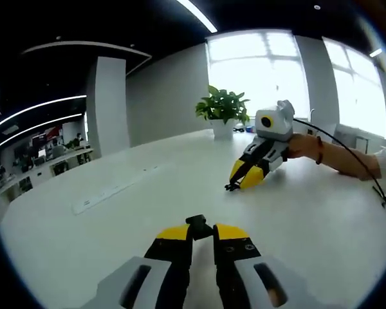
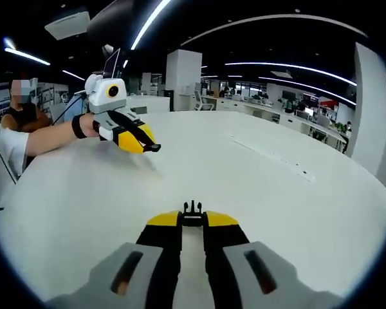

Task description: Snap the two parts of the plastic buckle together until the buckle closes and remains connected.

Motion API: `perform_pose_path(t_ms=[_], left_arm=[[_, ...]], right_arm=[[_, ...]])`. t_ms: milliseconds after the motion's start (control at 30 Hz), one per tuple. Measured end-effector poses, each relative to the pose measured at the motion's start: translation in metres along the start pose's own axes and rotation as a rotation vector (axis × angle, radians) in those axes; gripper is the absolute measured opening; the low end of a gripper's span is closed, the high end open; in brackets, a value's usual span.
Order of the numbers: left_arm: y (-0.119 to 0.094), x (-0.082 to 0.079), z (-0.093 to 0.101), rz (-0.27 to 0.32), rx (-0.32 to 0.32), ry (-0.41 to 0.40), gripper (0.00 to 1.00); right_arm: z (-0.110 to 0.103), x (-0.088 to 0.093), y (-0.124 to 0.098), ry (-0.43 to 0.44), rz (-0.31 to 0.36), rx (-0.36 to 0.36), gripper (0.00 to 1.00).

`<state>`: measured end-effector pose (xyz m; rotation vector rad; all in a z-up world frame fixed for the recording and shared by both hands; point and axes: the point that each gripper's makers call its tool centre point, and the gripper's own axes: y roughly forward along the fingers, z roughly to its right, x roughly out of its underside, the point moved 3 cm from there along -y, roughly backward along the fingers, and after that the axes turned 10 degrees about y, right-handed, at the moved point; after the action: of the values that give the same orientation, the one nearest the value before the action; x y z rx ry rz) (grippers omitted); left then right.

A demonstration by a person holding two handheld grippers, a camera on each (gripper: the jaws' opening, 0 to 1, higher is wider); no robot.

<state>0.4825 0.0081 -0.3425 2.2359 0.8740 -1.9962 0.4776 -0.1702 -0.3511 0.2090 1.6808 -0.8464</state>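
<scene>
Halves well apart: our left gripper pinches the socket half, right gripper the pronged half, tips facing

**Two buckle halves, apart**

The socket half is small, black and blocky. In the left gripper view it sits near, low in the middle, pinched between the yellow jaw tips with its end poking out past them, above the white table.

The pronged half is also small and black, with short prongs pointing away. In the right gripper view it sits near, clamped between that gripper's yellow tips.

The halves are well apart, unjoined.
</scene>
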Motion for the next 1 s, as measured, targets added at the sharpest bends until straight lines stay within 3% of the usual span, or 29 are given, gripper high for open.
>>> perform_pose_path(t_ms=[1000], left_arm=[[-0.001, 0.0, 0.029, 0.004, 0.15, 0.059, 0.11]], right_arm=[[-0.019, 0.0, 0.003, -0.017, -0.009, -0.094, 0.12]])
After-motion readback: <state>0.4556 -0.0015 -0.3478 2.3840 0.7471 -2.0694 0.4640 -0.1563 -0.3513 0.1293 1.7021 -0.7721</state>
